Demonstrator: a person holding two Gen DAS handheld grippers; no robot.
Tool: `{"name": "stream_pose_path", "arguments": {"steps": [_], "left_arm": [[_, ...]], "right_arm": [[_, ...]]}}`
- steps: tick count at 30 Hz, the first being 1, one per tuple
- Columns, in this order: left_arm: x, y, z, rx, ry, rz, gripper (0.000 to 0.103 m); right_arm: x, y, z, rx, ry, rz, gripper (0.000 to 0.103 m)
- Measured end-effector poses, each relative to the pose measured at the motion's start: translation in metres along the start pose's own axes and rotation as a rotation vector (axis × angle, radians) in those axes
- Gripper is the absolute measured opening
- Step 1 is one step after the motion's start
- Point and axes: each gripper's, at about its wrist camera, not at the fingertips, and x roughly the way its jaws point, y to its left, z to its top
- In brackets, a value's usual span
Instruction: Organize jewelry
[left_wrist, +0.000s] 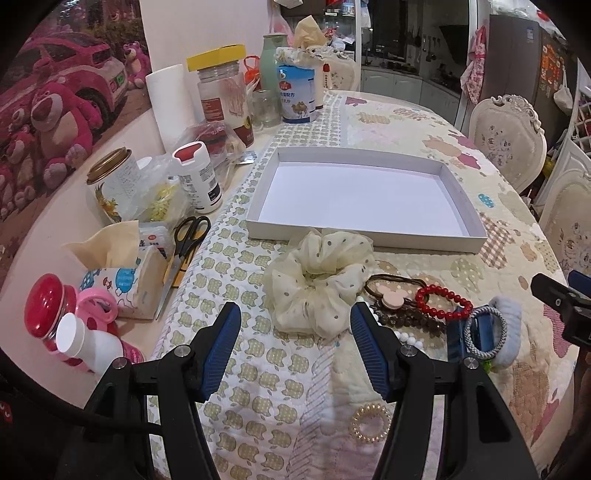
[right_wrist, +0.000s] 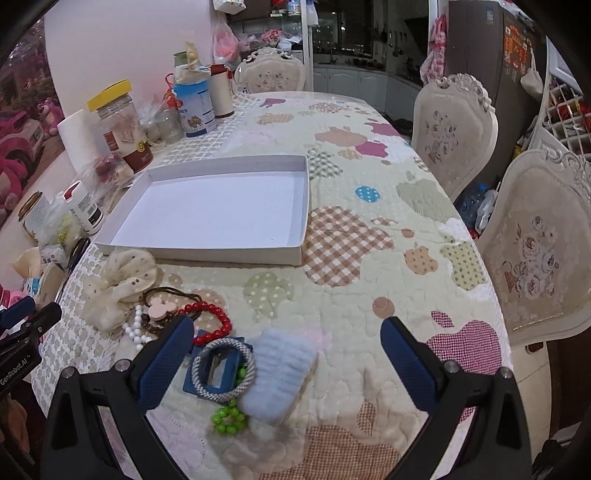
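Start of the job, by the look of it: nothing in the white tray (left_wrist: 364, 192) yet, all pieces in a heap on the quilted tablecloth (right_wrist: 369, 280) in front of it. Both tools released and holding nothing. Left gripper (left_wrist: 295, 328) has its jaws spread wide, lined up on the cream dotted scrunchie (left_wrist: 319, 278), which lies just beside the tray's near wall. Right gripper (right_wrist: 286, 350) is also wide open, hanging over the right end of the heap, with the fluffy pale-blue hair tie (right_wrist: 277, 376) between its fingers in view.

Heap contents:
- red bead bracelet (right_wrist: 210, 321)
- striped grey elastic ring (right_wrist: 223, 369) lying on a blue rectangular clip (right_wrist: 190, 384)
- green bead bracelet (right_wrist: 227, 417), partly under the blue tie
- pink mouse-shaped hair tie (right_wrist: 159, 308) on brown elastic
- white bead strand (right_wrist: 136, 332)
- clear spiral hair coil (left_wrist: 371, 424), apart from the heap and nearer the left tool.

Likely next move: close on one soft piece, scrunchie or blue tie, lift, carry to the tray. Pieces overlap and touch, so a grab may drag neighbours; bead strands look loose and slippery.
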Motion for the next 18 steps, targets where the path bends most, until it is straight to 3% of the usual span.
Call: {"name": "stream_pose_path", "arguments": {"steps": [18], "left_arm": [[-0.011, -0.003, -0.004, 0.007, -0.018, -0.004, 0.053]], "right_arm": [[-0.014, 0.017, -0.004, -0.039, -0.029, 0.021, 0.102]]}}
